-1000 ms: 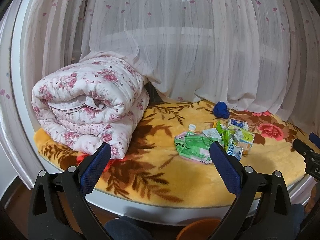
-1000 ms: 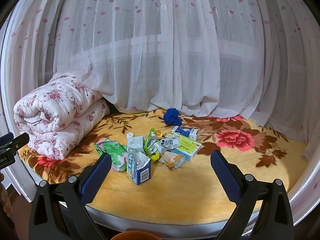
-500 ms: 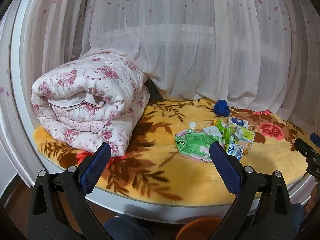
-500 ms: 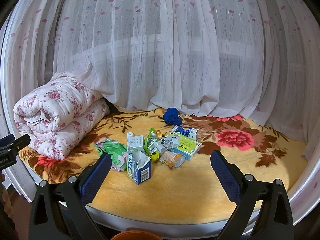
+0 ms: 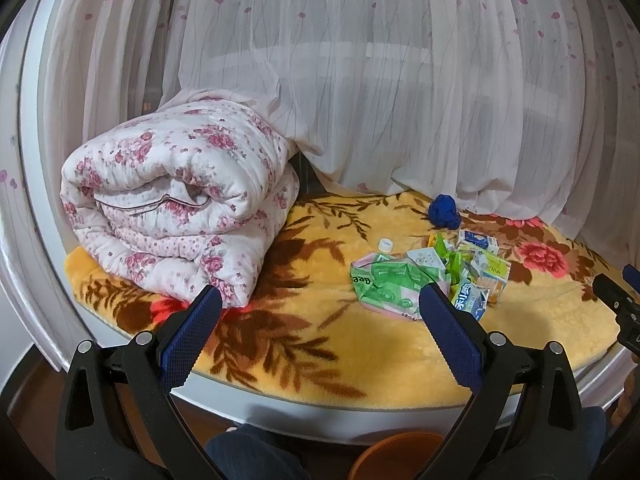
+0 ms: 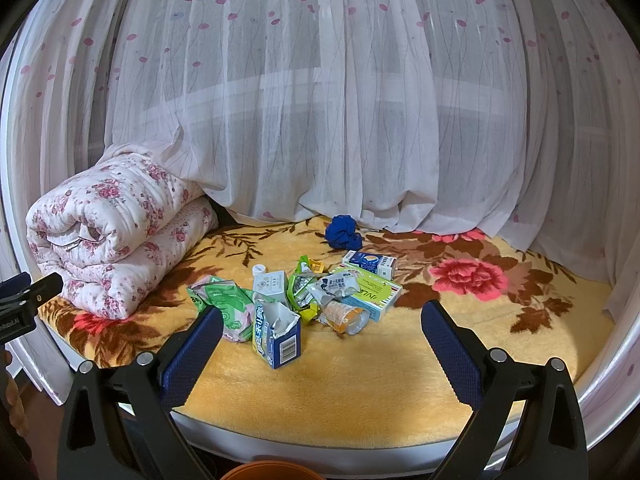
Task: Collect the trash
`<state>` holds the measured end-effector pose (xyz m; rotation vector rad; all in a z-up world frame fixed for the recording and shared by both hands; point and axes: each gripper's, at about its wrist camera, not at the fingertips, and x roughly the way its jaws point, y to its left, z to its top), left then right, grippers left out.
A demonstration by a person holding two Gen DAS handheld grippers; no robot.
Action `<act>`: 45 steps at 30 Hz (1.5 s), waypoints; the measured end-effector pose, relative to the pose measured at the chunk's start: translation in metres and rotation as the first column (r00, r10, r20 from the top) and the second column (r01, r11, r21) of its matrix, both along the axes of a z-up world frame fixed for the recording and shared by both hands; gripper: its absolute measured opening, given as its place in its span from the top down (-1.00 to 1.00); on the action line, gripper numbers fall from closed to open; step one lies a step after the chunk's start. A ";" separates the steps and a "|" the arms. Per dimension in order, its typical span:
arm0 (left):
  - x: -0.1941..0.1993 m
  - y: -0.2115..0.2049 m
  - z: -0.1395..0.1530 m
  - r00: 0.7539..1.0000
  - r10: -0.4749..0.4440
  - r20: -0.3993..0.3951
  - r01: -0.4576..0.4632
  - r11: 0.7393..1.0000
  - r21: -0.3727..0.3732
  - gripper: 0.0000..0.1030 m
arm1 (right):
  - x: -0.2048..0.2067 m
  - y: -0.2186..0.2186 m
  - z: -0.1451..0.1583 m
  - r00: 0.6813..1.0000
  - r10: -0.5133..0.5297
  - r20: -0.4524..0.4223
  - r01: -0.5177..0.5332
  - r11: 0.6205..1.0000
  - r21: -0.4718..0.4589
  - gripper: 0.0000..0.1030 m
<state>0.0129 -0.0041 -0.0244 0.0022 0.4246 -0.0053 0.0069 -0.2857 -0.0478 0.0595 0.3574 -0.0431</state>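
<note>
A pile of trash lies on the yellow flowered blanket (image 6: 360, 372): a torn blue-and-white carton (image 6: 277, 336), a crumpled green wrapper (image 6: 224, 304), a green-and-white box (image 6: 370, 294), a small blue box (image 6: 369, 263), a crushed orange cup (image 6: 344, 316) and a blue crumpled ball (image 6: 343, 237). The pile also shows in the left wrist view (image 5: 430, 276). My right gripper (image 6: 320, 346) is open and empty, just in front of the pile. My left gripper (image 5: 318, 332) is open and empty, left of the pile.
A rolled flowered quilt (image 5: 180, 204) sits on the left of the blanket. Sheer white curtains (image 6: 320, 120) hang behind. An orange bin rim (image 5: 400, 456) shows below the platform edge, also in the right wrist view (image 6: 272, 471).
The left wrist view has shifted slightly, so the quilt and trash sit a little higher. The right gripper has hardly moved. Both stay open.
</note>
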 end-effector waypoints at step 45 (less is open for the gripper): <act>0.098 -0.003 -0.075 0.962 -0.075 -0.263 0.051 0.994 -0.097 -0.87 | 0.165 0.015 -0.109 0.942 0.264 -0.209 -0.244 0.963 0.116 -0.89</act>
